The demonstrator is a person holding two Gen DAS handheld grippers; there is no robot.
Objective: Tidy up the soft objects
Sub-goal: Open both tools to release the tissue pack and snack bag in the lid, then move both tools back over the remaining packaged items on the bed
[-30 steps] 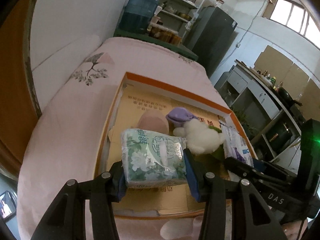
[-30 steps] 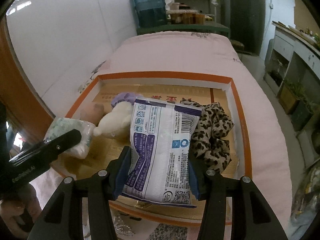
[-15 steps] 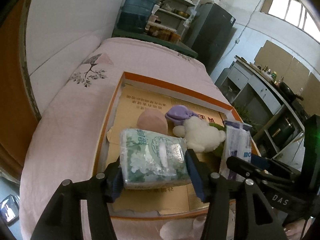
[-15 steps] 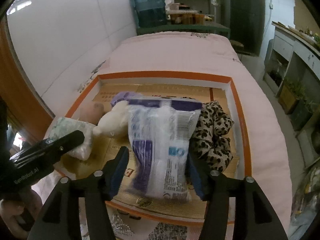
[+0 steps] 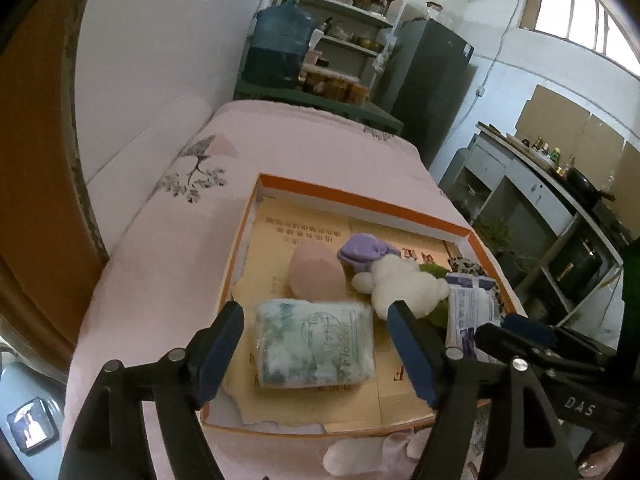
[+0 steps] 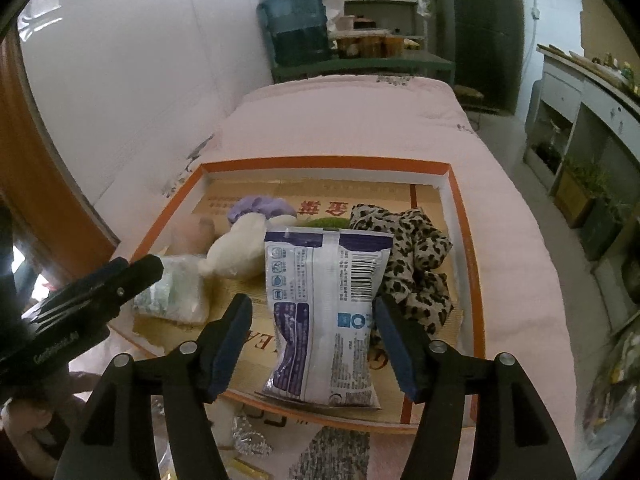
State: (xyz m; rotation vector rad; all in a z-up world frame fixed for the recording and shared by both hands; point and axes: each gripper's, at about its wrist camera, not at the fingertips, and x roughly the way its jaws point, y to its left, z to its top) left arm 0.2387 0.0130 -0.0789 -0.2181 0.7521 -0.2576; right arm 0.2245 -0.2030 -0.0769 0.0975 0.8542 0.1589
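Both claws have released packs into tray [image 5: 362, 200].

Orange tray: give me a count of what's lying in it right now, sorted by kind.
In the orange tray:
Plastic-wrapped packs: 2, the green tissue pack and the white-and-purple pack
Plush toys: 1, the white plush
Fabric pieces: 2, the purple cloth and the leopard-print cloth
Pink rounded item: 1
Green item, mostly hidden: 1
Total: 7

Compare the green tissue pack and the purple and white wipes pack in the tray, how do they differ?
The green tissue pack is blocky and lies flat; the purple-and-white wipes pack is a flatter pouch with its front end over the tray rim. Both are soft plastic packs sitting free between open jaws.
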